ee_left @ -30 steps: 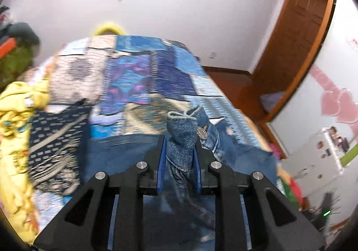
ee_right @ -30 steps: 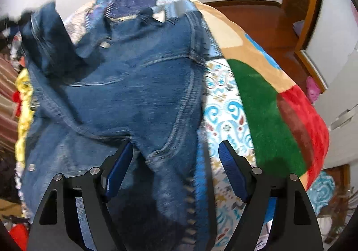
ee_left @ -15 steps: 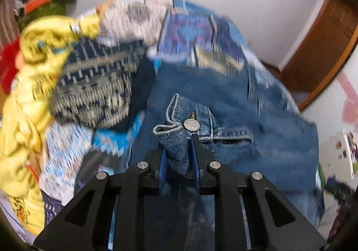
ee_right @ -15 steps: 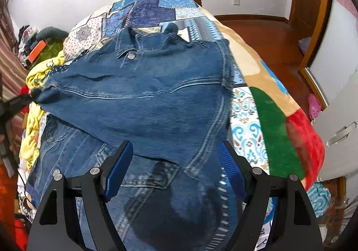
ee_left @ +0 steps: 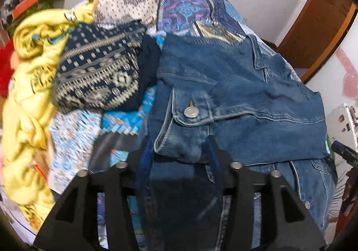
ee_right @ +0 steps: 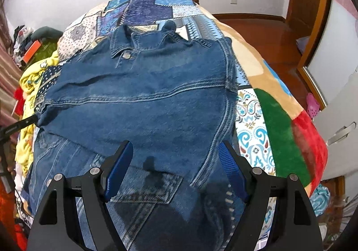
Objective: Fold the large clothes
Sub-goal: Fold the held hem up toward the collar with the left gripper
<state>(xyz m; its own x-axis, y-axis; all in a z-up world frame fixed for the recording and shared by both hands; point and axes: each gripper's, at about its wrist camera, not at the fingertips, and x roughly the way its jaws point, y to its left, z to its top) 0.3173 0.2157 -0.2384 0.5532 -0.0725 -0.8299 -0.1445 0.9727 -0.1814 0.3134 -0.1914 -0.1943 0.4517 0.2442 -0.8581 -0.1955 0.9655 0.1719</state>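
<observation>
A blue denim jacket (ee_right: 143,98) lies spread on the patchwork bed, collar at the far end, one sleeve folded across its body. My left gripper (ee_left: 179,152) stands open over the sleeve cuff (ee_left: 185,125) with its metal button; the cuff lies between the spread fingers. My right gripper (ee_right: 174,166) is open and empty just above the jacket's near hem. The tip of the left gripper (ee_right: 20,124) shows at the jacket's left edge in the right wrist view.
A yellow garment (ee_left: 26,85) and a dark patterned one (ee_left: 98,72) are heaped left of the jacket. The patchwork bedspread (ee_right: 275,121) slopes away on the right. A wooden door (ee_left: 317,18), wood floor (ee_right: 268,34) and white cabinet (ee_right: 340,116) stand beyond.
My left gripper carried the cuff across the jacket, lowered it and opened, letting the cuff go. The jacket settled flat. My right gripper stayed open and drew back slightly.
</observation>
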